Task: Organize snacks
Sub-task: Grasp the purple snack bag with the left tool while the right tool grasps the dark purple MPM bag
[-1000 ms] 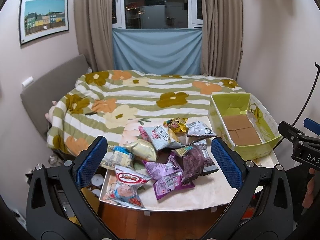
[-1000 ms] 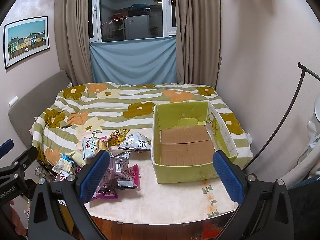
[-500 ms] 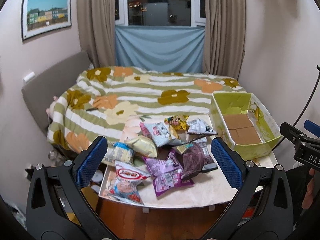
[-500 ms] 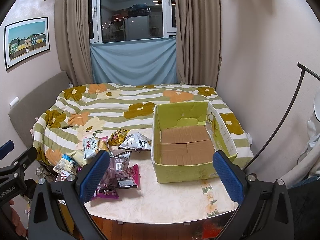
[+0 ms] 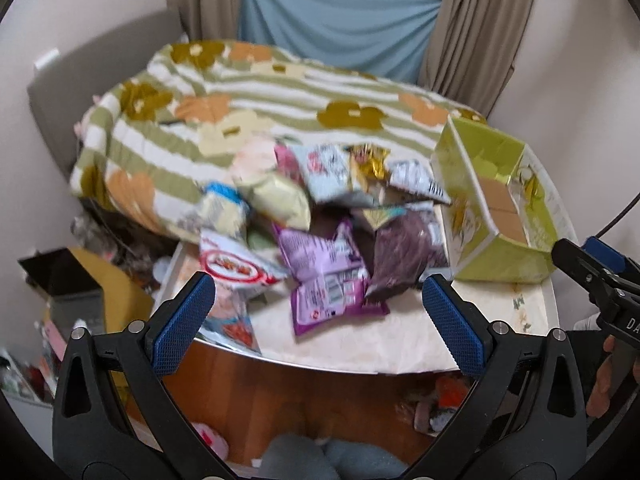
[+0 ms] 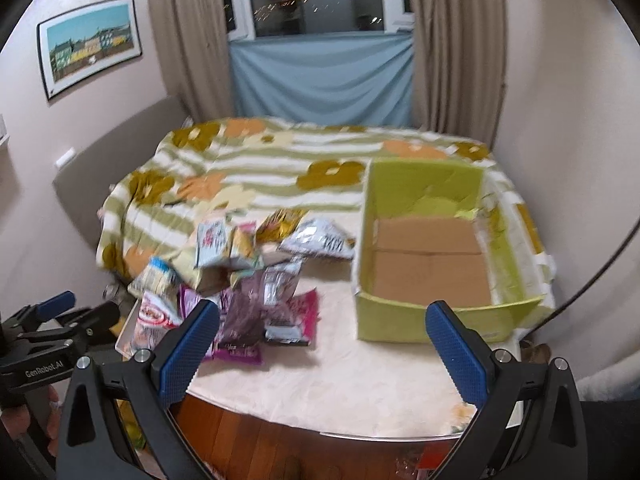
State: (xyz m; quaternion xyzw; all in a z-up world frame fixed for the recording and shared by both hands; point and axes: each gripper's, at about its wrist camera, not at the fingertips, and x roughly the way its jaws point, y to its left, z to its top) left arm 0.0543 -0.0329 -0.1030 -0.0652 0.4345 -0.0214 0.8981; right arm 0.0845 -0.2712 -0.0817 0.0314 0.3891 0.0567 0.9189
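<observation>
- Nothing is seen packed so far: the green box (image 6: pixel 432 264) stands on the right part of the surface (image 6: pixel 360 384) with only its bare cardboard floor showing — no packet lies in it.
- The snacks (image 5: pixel 320 232) are heaped in a loose pile on the left part of the surface, just beside the box and overlapping one another; both views are blurred, so the labels cannot be read.
- Within the pile, a light purple packet (image 5: pixel 332 280) and a dark purple bag (image 5: pixel 404 256) lie nearest the front edge, and a red-and-white packet (image 5: pixel 232 268) hangs over the left edge of the surface.
- A silver-and-black packet (image 6: pixel 320 242) and a gold one (image 6: pixel 282 220) are found at the far side of the pile, toward the bed (image 6: pixel 240 176).
- The left gripper (image 5: pixel 320 320) is held above the front edge of the surface, aimed at the pile; its jaws are spread wide and nothing is between them.
- The right gripper (image 6: pixel 320 344) is held over the bare front of the surface, between pile and box; its jaws are likewise wide apart and empty.
- The task is judged to be at its very start — every packet is left to be picked up and placed in the box.
</observation>
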